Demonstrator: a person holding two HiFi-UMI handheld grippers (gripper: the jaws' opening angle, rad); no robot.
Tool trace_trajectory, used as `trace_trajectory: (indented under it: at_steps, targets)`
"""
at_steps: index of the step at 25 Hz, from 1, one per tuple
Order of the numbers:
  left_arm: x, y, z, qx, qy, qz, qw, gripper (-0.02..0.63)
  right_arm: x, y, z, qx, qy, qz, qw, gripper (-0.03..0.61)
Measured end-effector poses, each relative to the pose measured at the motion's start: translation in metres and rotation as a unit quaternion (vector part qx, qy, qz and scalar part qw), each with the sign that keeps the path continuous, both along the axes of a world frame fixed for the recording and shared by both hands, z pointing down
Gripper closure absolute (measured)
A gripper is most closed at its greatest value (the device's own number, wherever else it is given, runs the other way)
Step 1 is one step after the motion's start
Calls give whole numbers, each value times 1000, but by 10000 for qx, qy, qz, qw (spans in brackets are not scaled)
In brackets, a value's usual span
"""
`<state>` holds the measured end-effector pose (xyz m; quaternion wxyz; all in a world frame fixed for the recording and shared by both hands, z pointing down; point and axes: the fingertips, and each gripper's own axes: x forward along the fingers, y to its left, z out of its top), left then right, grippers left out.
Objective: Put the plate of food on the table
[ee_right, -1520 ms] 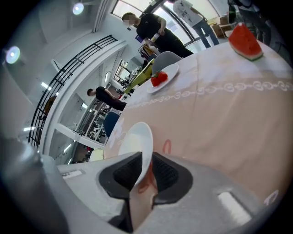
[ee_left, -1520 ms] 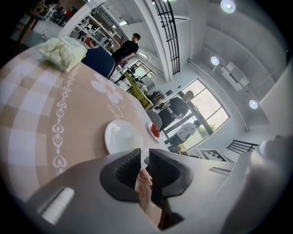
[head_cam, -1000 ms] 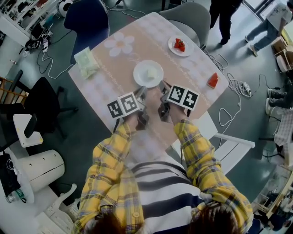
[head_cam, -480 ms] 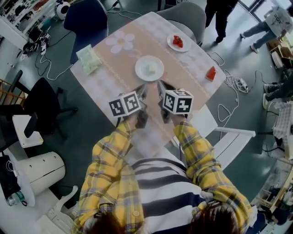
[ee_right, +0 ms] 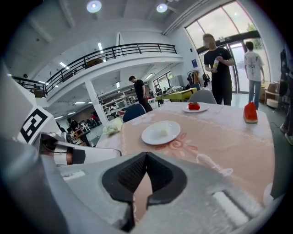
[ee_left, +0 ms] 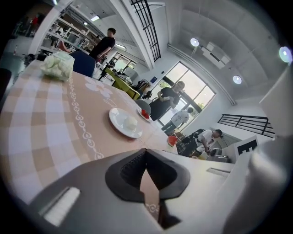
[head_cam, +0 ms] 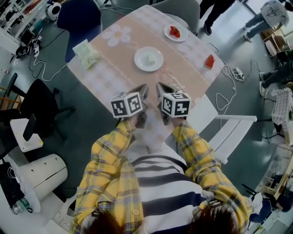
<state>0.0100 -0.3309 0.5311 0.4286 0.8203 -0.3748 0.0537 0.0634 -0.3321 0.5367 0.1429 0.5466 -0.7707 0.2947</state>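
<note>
A white plate (head_cam: 149, 59) with a pale lump of food rests on the pink-clothed table (head_cam: 137, 41), near its middle. The same plate shows ahead in the left gripper view (ee_left: 124, 123) and the right gripper view (ee_right: 160, 132). My left gripper (head_cam: 143, 88) and right gripper (head_cam: 160, 86) hang side by side over the table's near edge, a short gap back from the plate. Both are shut, with nothing between the jaws: left gripper (ee_left: 146, 151), right gripper (ee_right: 146, 155).
A small plate of red food (head_cam: 175, 32) sits at the far side and a watermelon slice (head_cam: 210, 61) near the right corner. A pale green bag (head_cam: 86, 53) lies at the left edge. A blue chair (head_cam: 84, 18), grey chair (head_cam: 181, 9) and white chair (head_cam: 229, 132) ring the table. People stand beyond.
Both grippers have drawn back from the plate's near rim toward the person. The plate stays where it was on the table.
</note>
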Motion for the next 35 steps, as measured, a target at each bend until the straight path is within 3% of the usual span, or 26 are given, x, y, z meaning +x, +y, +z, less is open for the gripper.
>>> trace_trajectory:
  at_steps: [10,27,35]
  targets:
    - [17,47,7,-41,-155,239,9996,618,6,41,5,-127,-41,-72,9999,580]
    - [44,150,9,-149,-109,92,9998,617,29,149,10,-258,-226,-261,9991,580]
    - [20,180,2,-39,-203,-177,9996,618,13,174,5,-145,-341,-467,9982,580]
